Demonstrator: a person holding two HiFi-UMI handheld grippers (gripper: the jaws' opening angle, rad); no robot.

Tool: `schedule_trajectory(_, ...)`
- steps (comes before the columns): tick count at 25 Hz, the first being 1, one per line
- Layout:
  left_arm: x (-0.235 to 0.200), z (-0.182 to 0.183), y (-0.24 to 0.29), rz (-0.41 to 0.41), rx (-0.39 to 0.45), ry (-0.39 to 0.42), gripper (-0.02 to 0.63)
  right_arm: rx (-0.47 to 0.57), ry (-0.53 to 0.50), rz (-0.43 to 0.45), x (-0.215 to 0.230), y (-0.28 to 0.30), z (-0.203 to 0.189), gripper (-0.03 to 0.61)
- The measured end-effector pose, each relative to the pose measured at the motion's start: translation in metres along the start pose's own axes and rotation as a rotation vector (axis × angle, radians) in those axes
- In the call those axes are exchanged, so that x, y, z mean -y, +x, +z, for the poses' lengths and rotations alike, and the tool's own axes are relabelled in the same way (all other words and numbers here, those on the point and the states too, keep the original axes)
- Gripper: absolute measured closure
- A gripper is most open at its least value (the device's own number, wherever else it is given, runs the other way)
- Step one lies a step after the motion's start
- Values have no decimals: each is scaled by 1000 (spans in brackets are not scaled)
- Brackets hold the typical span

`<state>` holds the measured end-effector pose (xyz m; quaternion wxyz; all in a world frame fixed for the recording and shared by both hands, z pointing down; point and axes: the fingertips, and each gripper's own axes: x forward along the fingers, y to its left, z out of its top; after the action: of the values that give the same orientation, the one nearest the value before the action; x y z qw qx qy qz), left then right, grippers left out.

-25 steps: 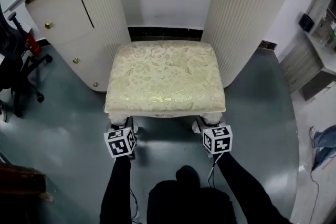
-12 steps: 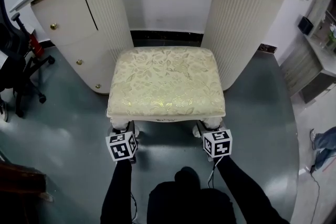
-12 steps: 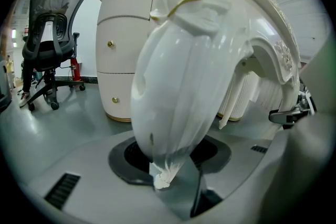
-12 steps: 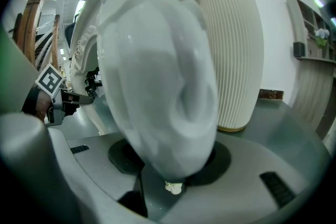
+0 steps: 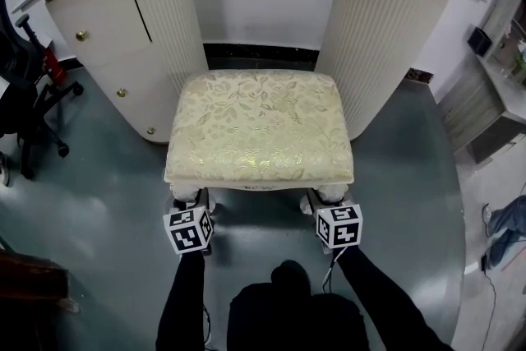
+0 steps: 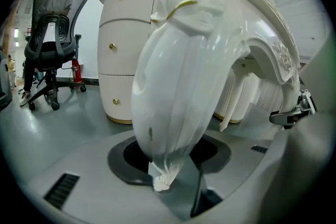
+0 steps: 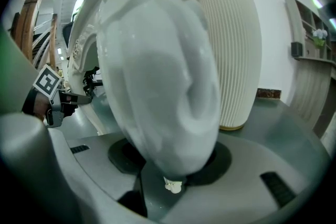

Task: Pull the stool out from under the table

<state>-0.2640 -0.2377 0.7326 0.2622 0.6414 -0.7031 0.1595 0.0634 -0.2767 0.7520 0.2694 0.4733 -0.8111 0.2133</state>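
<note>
Cream floral-upholstered white stool (image 5: 260,123), centre frame, fronting the curved white dressing table (image 5: 99,20).
Left gripper (image 6: 170,165) jaws clamp its lower-left carved leg (image 6: 184,60); right gripper (image 7: 168,170) jaws clamp its lower-right carved leg (image 7: 157,76).

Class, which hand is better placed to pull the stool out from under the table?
Neither alone: the left tool clamps the left front leg, the right tool clamps the right front leg, side by side. Likely best pulled with both together.

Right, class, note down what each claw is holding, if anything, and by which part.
Both hold the stool by its front legs: the left claw is clamped on the left front leg, the right claw on the right front leg.
</note>
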Motion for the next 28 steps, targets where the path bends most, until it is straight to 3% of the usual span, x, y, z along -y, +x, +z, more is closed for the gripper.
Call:
schedule_trajectory(8,-1,1,1,28,18,-7,414,35,-39,-33,0,-1,2,400)
schedule_trajectory(19,-3,-3,0,69,7,-22,414,11,-17,-72,2,1,1,400)
schedule_trajectory(28,-4,-14,-6,107,-86,-52,411,-92,43,-105,3,-9,-10,400)
